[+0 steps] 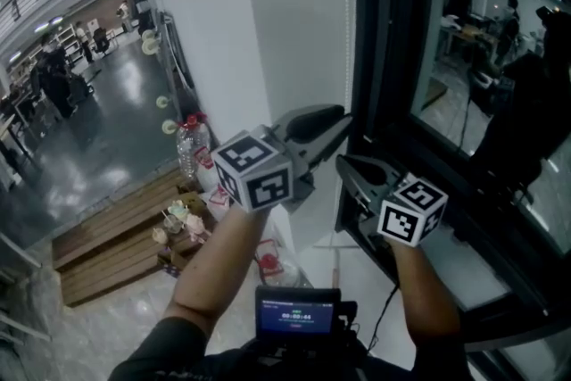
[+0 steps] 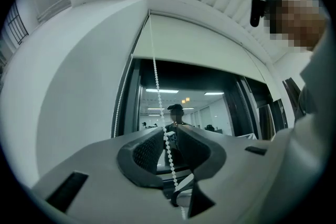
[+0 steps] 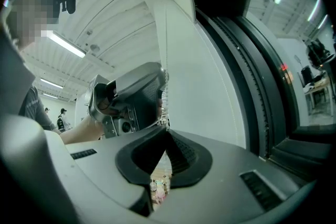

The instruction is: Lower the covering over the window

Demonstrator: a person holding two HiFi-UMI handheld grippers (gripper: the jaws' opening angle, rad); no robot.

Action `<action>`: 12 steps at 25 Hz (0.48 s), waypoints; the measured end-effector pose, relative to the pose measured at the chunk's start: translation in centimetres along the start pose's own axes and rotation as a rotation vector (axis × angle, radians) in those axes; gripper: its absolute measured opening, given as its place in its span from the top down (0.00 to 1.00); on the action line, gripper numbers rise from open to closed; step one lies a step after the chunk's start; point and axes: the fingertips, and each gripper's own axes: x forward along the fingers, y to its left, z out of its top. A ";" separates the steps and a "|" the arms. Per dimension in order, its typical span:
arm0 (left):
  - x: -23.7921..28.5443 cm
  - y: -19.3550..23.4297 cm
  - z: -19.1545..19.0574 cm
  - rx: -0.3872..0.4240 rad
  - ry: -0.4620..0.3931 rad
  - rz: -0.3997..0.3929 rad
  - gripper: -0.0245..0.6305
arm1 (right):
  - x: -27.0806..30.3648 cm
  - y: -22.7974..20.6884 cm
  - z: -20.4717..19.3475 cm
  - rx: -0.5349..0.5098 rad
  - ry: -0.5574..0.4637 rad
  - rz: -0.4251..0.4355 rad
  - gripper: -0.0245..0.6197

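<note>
White bead chain [image 2: 155, 76] threads open left gripper [image 2: 169, 131] (right gripper [image 3: 166, 131] pinches it).

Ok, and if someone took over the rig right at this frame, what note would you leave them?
Left gripper: jaws open, bead chain running loose between them; it sits above the right one.
Right gripper: shut on the same chain lower down.
Blind: covers only the top strip of the window; most of the glass is bare.
Done: little lowering at most.
Left: probably close the left on the chain, pull, and alternate hands until the blind is down.
</note>
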 end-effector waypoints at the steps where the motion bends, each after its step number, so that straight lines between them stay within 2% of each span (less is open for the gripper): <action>1: 0.2 0.2 -0.3 0.000 0.013 0.007 0.83 | 0.0 0.0 0.0 -0.003 -0.001 0.003 0.96; 2: 0.4 0.3 -0.7 0.001 0.026 0.015 0.83 | 0.0 0.0 0.0 -0.005 -0.003 0.006 0.96; 3: 0.5 0.5 -1.0 -0.001 0.032 0.020 0.91 | 0.0 0.0 0.0 -0.005 -0.004 0.007 0.96; 4: 0.6 0.6 -1.3 -0.006 0.031 0.018 0.93 | -0.1 -0.1 0.0 -0.002 -0.004 0.006 0.96; 7: 0.7 0.3 -1.4 -0.012 0.022 -0.007 0.94 | -0.1 -0.2 0.0 0.014 0.002 -0.004 0.96; 12: 0.3 0.4 -1.6 -0.011 0.014 -0.005 0.94 | 0.2 0.0 -0.2 0.011 0.000 0.008 0.96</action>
